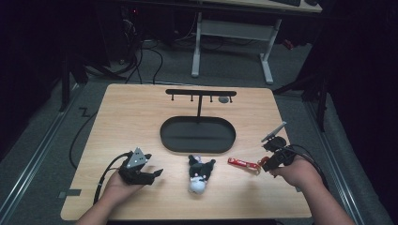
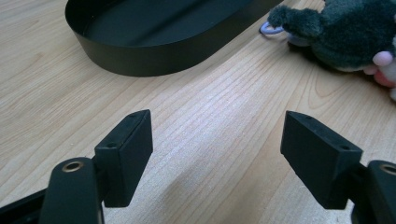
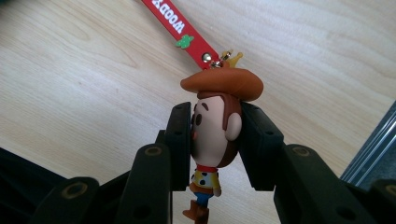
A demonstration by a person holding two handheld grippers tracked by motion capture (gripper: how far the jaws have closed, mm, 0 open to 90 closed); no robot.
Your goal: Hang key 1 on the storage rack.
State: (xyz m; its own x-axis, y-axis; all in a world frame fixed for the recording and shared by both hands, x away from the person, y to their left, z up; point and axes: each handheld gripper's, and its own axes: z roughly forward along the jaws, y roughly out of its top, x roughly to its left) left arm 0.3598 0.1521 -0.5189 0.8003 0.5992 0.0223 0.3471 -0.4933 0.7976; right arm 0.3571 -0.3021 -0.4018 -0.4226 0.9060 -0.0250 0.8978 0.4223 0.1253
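Left gripper [image 1: 157, 174] rests low on the table [image 1: 122, 117], near its front left, jaws spread wide with only bare wood between them. Nothing held. In the left gripper view the stuffed toy [image 2: 348, 35] lies ahead and to the right of the jaws, well apart from them.

Centre of the table: black oval tray [image 1: 166, 136] with a thin T-shaped rack [image 1: 200, 93] rising from its far side, several small pegs under the crossbar. Tray looks empty; its dark floor shows nothing lying in it. A small grey item sits under the right end of the bar; too small to tell what it is. The stuffed toy lies on the wood just in front of the tray, outside it.

Right gripper [image 1: 263, 164] is at the front right, jaws pinched on the head of a cowboy figure [image 3: 215, 135], one pad on each side of the face. Its red strap [image 1: 243, 163] trails leftward, apparently lying along the wood.

Step in hand, as I judge it: pick-up of the keychain, grip made, carry not yet begun. Likely next: bring it over to the rack and hook the strap on a peg, or set it in the tray. Hanging would call for the strap loop held open and clear, which may need the free left gripper.
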